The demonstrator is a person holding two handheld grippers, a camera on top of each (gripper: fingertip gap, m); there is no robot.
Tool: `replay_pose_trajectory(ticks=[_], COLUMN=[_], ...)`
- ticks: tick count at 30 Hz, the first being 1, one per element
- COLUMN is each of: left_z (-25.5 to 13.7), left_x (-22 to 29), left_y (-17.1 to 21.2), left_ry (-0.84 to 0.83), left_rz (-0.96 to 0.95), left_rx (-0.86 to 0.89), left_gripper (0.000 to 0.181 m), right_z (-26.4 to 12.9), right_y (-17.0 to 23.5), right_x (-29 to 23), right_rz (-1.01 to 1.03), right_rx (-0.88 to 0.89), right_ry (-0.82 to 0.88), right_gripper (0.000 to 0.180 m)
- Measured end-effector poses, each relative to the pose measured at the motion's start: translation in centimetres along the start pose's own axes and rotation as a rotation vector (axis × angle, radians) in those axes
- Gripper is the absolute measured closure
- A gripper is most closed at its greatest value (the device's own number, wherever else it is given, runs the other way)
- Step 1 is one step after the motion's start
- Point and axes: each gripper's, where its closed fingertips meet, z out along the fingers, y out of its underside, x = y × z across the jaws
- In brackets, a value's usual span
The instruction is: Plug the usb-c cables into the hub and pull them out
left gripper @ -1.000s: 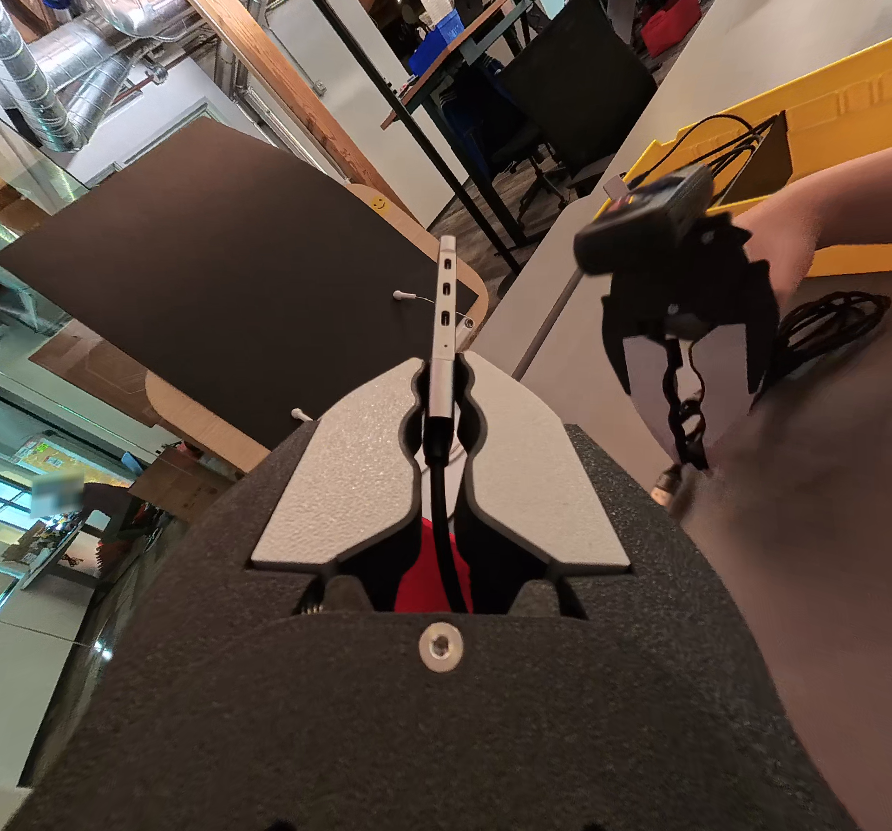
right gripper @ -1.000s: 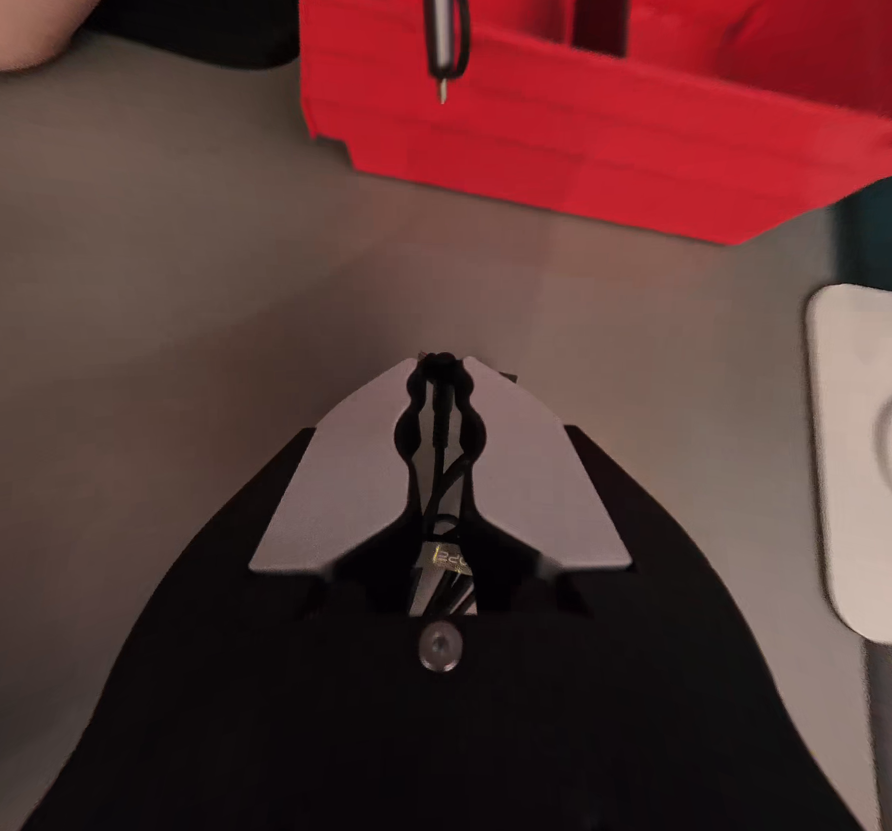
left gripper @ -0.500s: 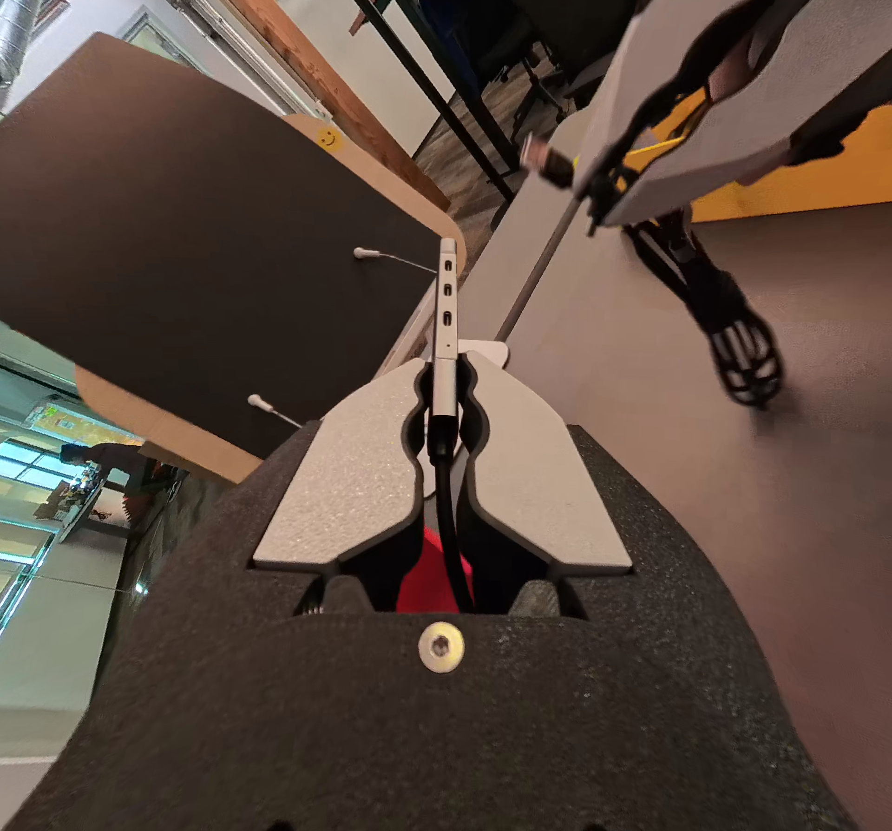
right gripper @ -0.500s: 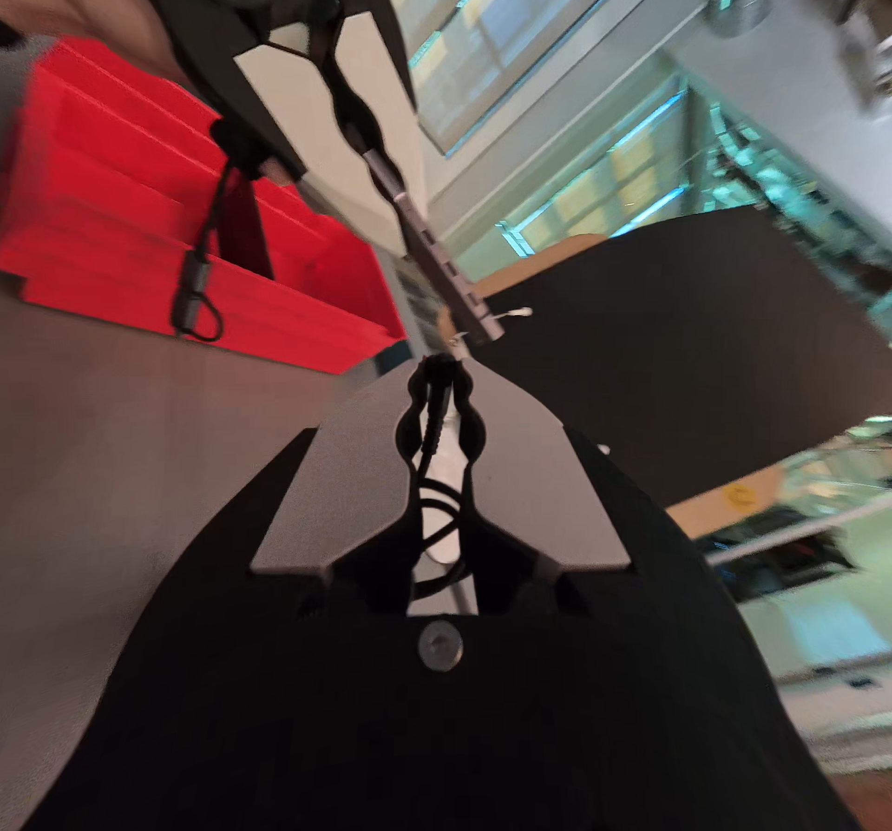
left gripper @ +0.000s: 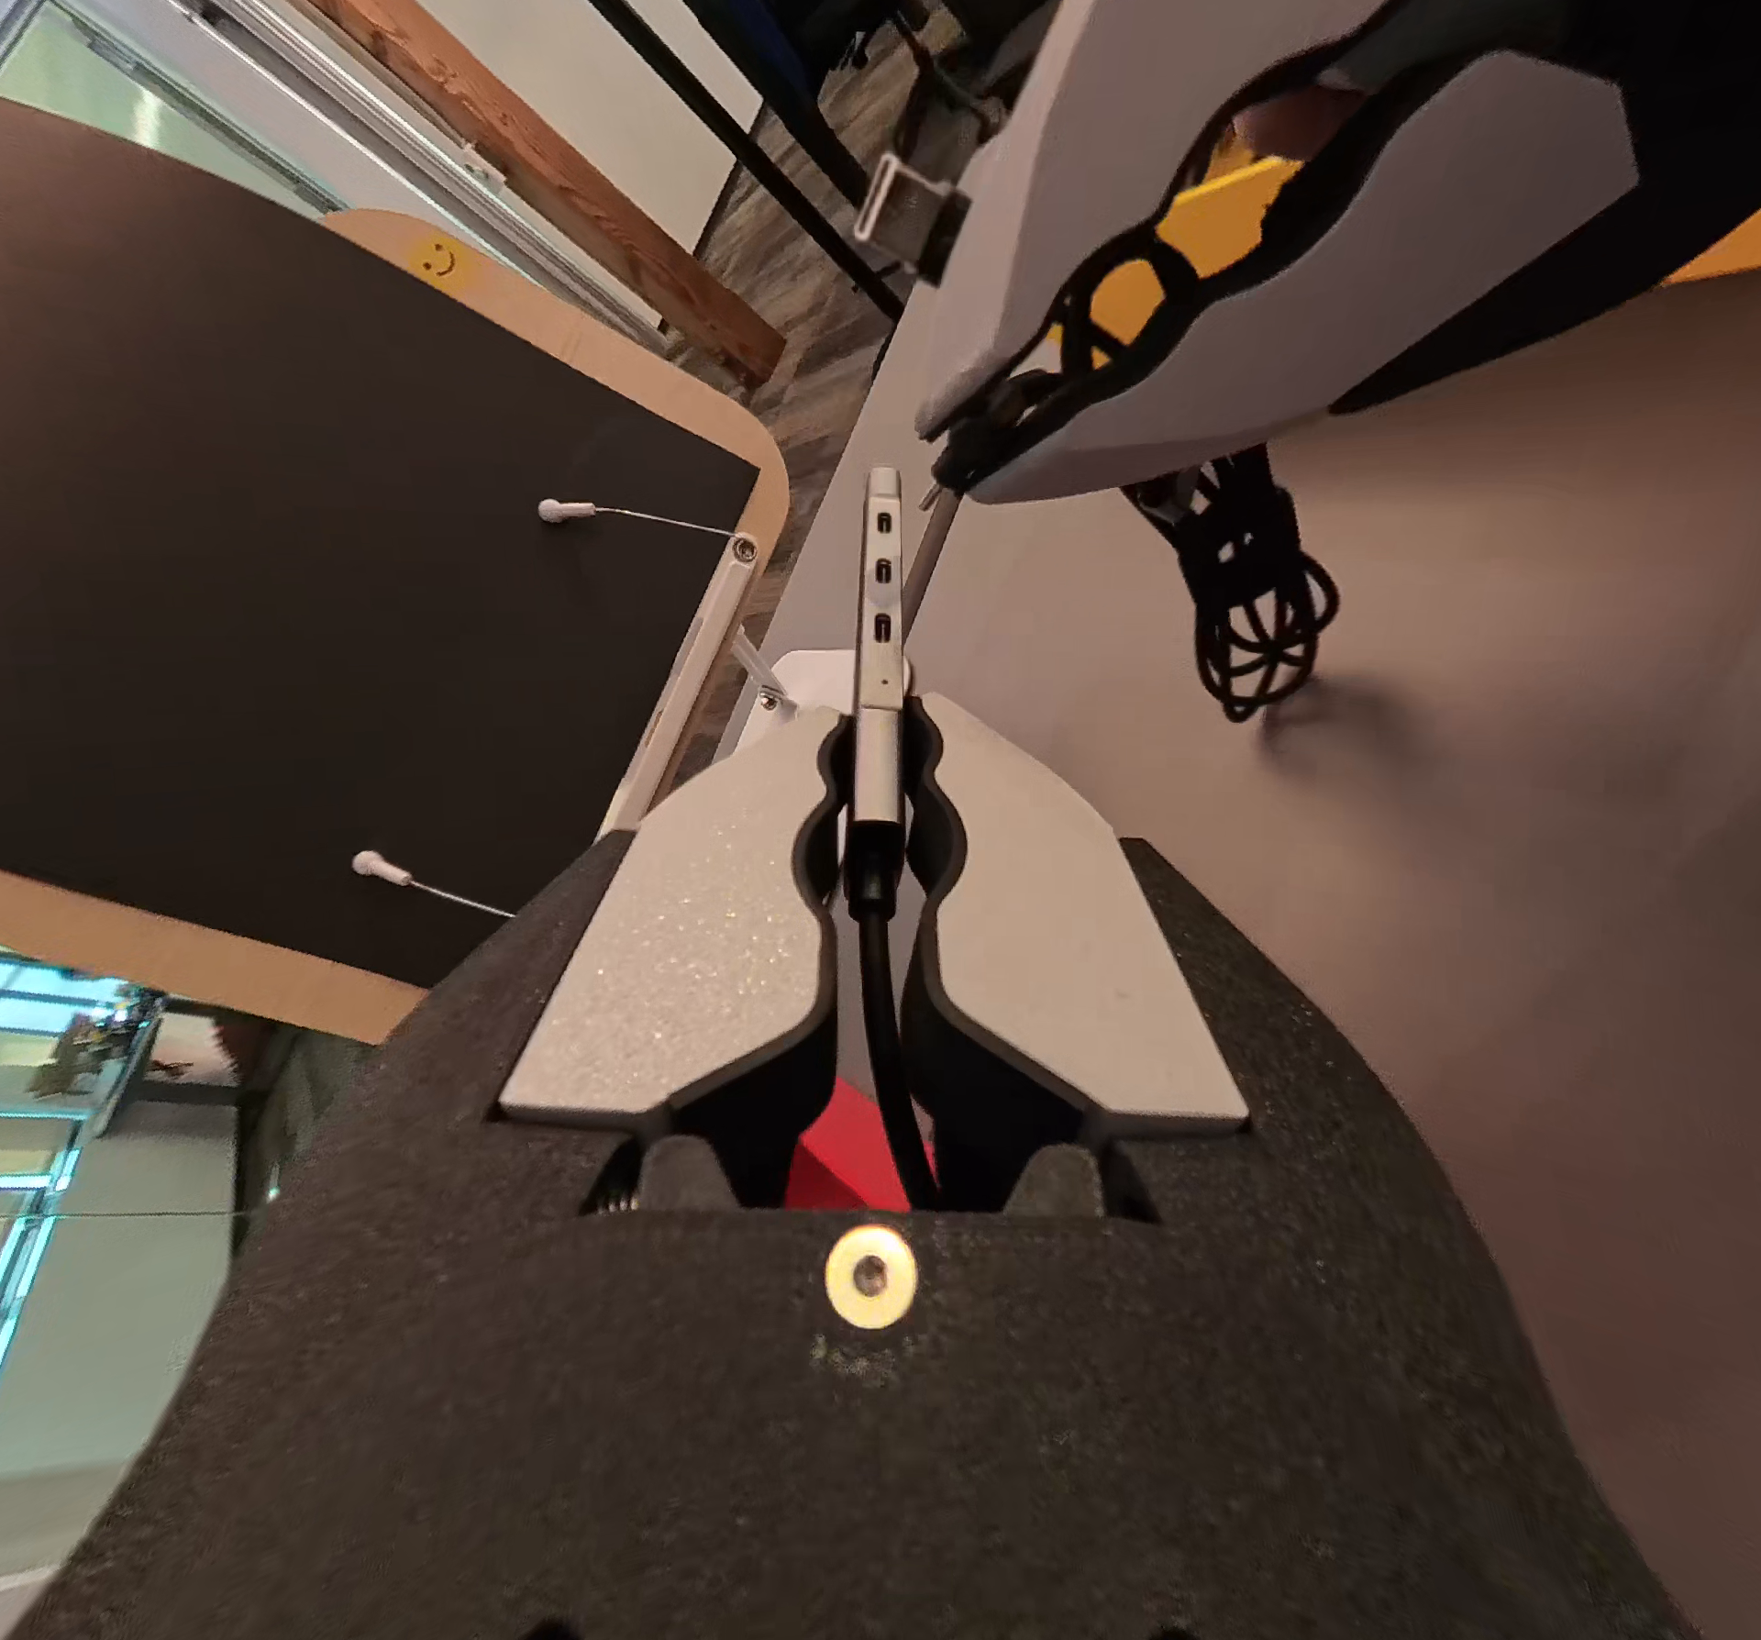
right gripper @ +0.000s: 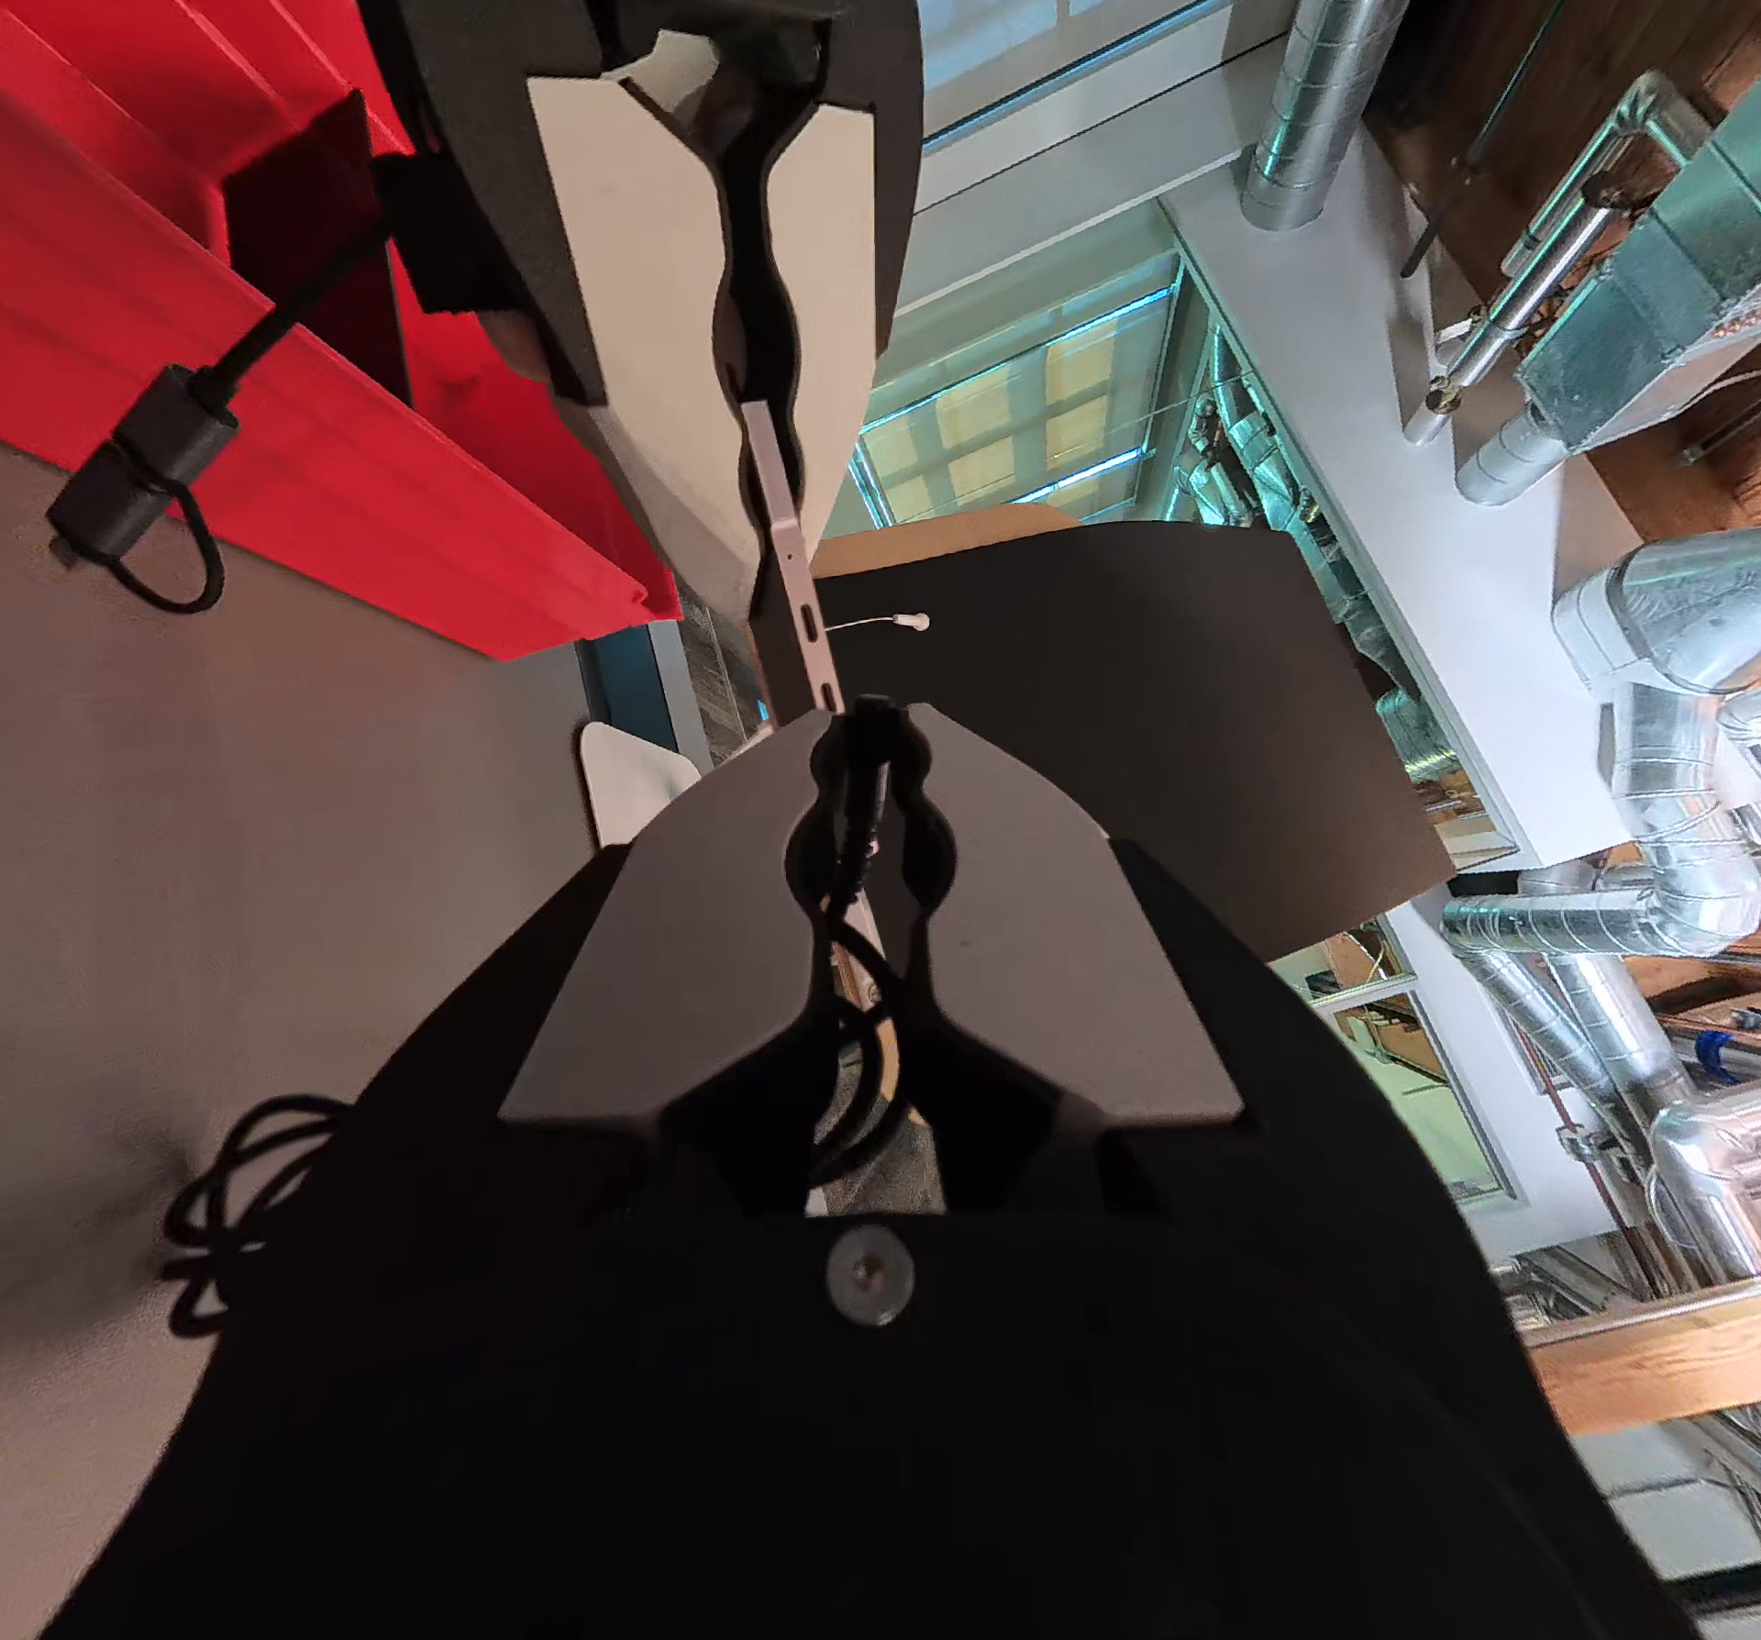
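The left hand-held gripper was clamped narrow on the silver hub, holding it edge-up in the air above the desk, its row of three ports facing the camera and its own black lead trailing back between the fingers. Just to the right, the right hand-held gripper was pinched on the usb-c cable at its plug, whose tip hung beside the hub's far end, close to it but not yet in a port. The main risk, in my judgement, was a skewed approach: the plug met the hub at an angle, so a push could scrape past the slot or twist the thin hub in its grip. The coiled slack resting on the desk could also drag the plug off line
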Motion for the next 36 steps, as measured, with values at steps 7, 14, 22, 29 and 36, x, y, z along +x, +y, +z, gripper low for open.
replay_pose_trajectory(ticks=[7,14,22,29,36], left_z=[0.4,0.5,0.5,0.5,0.4], left_x=[1.2,1.6,2.1,2.3,2.5], left_y=[0.1,0.7,0.4,0.5,0.1], left_ry=[0.048,0.064,0.079,0.06,0.055], left_rz=[0.052,0.086,0.123,0.23,0.263], left_rx=[-0.021,-0.053,-0.04,-0.035,-0.018], left_gripper=[0.172,0.172,0.172,0.172,0.172], right_z=[0.2,0.2,0.3,0.2,0.0], right_y=[-0.3,-1.0,-1.2,-1.2,-1.0], right_x=[-1.0,-1.9,-2.8,-3.2,-3.1], right_rz=[0.005,0.009,-0.008,0.005,0.005], right_rx=[0.01,0.034,0.026,0.029,0.021], right_ry=[-0.06,-0.121,-0.182,-0.235,-0.261], right_gripper=[0.17,0.17,0.17,0.17,0.17])
